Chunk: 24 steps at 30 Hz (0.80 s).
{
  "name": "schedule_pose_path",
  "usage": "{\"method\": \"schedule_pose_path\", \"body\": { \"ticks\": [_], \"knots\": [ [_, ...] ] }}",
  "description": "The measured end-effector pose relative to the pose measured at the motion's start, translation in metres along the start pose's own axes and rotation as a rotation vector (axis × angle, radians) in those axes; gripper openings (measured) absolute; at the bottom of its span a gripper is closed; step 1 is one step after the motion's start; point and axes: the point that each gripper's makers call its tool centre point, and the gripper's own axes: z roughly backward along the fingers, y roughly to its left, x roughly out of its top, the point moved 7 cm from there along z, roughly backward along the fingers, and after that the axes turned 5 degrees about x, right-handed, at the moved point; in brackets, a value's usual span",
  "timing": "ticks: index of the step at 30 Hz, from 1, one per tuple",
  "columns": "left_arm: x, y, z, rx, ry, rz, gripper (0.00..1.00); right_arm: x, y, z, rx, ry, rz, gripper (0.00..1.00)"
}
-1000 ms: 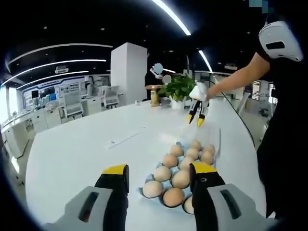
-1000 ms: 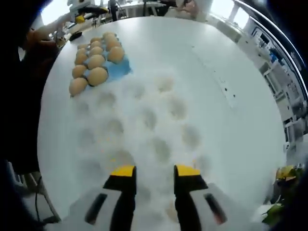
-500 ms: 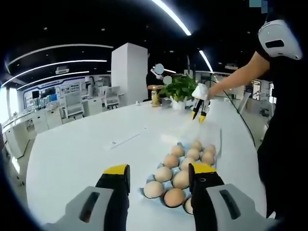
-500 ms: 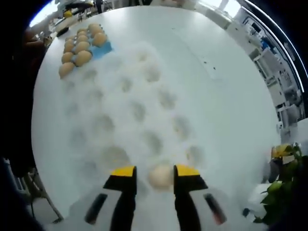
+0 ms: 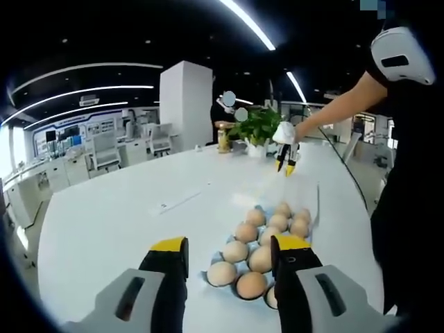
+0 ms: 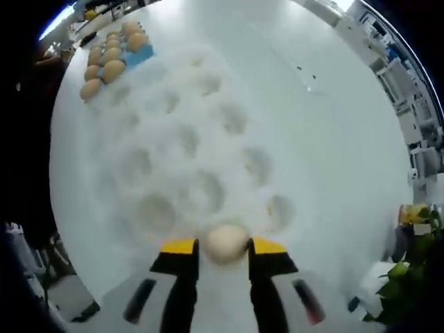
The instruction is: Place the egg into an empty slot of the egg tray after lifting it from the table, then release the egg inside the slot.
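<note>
Your right gripper (image 6: 223,248) has its jaws closed on the egg (image 6: 226,242), carried over the clear egg tray (image 6: 187,146) near its closest edge. Next, lower it into an empty slot and let go. Your left gripper (image 5: 229,251) waits with jaws wide above the filled blue tray (image 5: 266,236).

A broad white table (image 5: 125,215) fills an office; far off, a white pillar (image 5: 185,104), desks, ceiling light strips (image 5: 83,90).

1. Left gripper (image 5: 229,251): jaws spread apart, nothing between them.
2. Right gripper (image 6: 223,248): jaws close on an egg (image 6: 226,243) at their tips.
3. Person's arm (image 5: 340,107): outstretched, holding the right gripper beyond the left.
</note>
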Motion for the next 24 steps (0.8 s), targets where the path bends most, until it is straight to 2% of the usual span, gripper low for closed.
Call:
{"method": "schedule_pose_path", "body": {
  "ticks": [7,11,14,16,17,18,21,24],
  "knots": [
    [-0.002,0.0,-0.001,-0.003,0.011,0.004,0.46,0.0,-0.001,-0.003,0.026,0.012,-0.008,0.29],
    [0.0,-0.002,0.0,-0.009,0.014,-0.002,0.45,-0.001,-0.005,-0.001,0.082,-0.003,-0.052,0.28],
    [0.002,0.002,0.002,0.003,0.013,-0.001,0.45,-0.003,-0.007,0.0,0.11,-0.031,-0.121,0.28],
    [0.003,0.003,0.002,0.005,0.01,-0.001,0.45,-0.003,-0.008,0.0,0.12,-0.066,-0.195,0.25],
    [0.003,0.003,0.002,0.008,0.013,-0.008,0.45,-0.005,-0.009,0.002,0.138,-0.087,-0.274,0.25],
    [0.003,0.003,0.002,0.009,0.011,-0.009,0.45,-0.008,-0.011,0.002,0.142,-0.105,-0.267,0.25],
    [0.004,0.0,0.002,0.005,0.01,-0.01,0.45,-0.008,-0.008,0.001,0.128,-0.095,-0.211,0.25],
    [0.004,-0.002,0.001,-0.004,0.016,-0.009,0.44,-0.005,-0.004,-0.002,0.09,-0.028,-0.073,0.26]
  ]
}}
